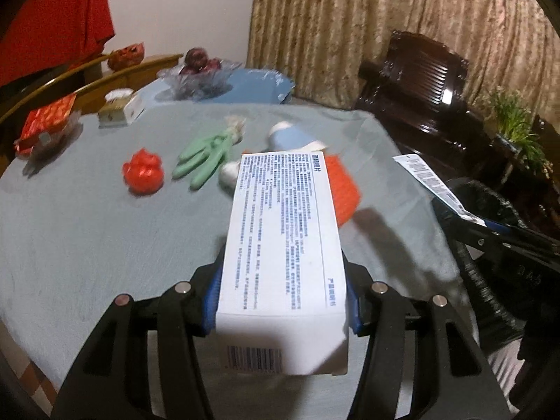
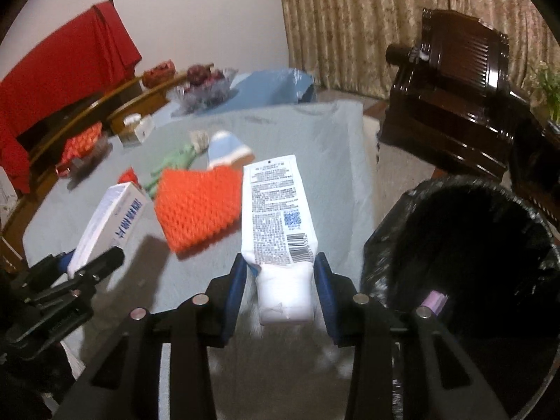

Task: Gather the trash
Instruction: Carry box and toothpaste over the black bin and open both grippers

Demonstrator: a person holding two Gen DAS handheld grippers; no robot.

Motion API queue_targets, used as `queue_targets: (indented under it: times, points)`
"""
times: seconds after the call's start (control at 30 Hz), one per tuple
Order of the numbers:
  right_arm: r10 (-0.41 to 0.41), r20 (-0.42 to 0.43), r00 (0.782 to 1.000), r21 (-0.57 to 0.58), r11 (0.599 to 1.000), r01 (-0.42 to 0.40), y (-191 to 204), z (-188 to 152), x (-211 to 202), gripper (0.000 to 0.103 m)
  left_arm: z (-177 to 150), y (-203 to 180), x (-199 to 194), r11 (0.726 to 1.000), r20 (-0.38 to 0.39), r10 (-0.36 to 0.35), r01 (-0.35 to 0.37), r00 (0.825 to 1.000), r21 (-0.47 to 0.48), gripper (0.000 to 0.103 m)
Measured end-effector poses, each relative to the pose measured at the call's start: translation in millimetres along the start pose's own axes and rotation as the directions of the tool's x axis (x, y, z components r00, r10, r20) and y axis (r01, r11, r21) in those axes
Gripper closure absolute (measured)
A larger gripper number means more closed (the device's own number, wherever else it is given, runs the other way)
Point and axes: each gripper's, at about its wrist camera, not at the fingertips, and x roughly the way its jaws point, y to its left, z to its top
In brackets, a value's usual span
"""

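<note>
Both tools are black grabbers with blue pads. One black left gripper squeezes a long white cardboard box with small blue print. That box sticks out straight ahead of its pads, up off the grey cloth-covered table. It has a barcode on the near end and looks clean and not crushed.

Over on the other side, the black right gripper has a white squeezy tube with black print and a barcode between its pads. This tube points away from the tool, with its cap end nearest the camera. Its jaws look closed on the tube near the cap, and the tube is up off the table.

Just to the right of the right gripper is a round bin lined with a black plastic bag. Its mouth is wide open and dark inside. A small purple thing sits at its near rim. That table edge runs close beside the bin.

Ahead of both tools lies an orange knitted square cloth. Farther ahead are a green rubber glove, a red lumpy toy and a blue and white soft thing. Grey table between the tools and the cloth is bare. Beyond the bin stands a dark shiny wooden chair.
</note>
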Motion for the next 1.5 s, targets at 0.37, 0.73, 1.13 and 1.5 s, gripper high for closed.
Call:
queue_targets:
  times: [0.37,0.73,1.13,1.5]
  points:
    - [-0.063,0.123,0.99,0.069,0.996,0.055,-52.4,14.9,-54.3,0.064,28.6,-70.4,-10.3,0.992,0.057,-0.102,0.097,0.993,0.08,0.05]
    - [-0.271,0.132,0.954,0.207,0.948,0.24,-168.0,-4.6,-102.0,0.064,34.7,-188.5,14.8,0.935,0.018,-0.304,0.295,0.952,0.199,0.05]
    - [-0.297,-0.017,0.955,0.261,0.92,0.291,-221.3,-48.0,-72.1,0.064,14.2,-279.1,64.9,0.858,-0.115,-0.417,0.433,0.901,0.278,0.05]
    - [-0.299,-0.067,0.952,0.225,0.925,0.307,-212.7,-65.8,-56.0,0.033,12.9,-263.3,72.6,0.857,-0.137,-0.438,0.459,0.888,0.236,0.027]
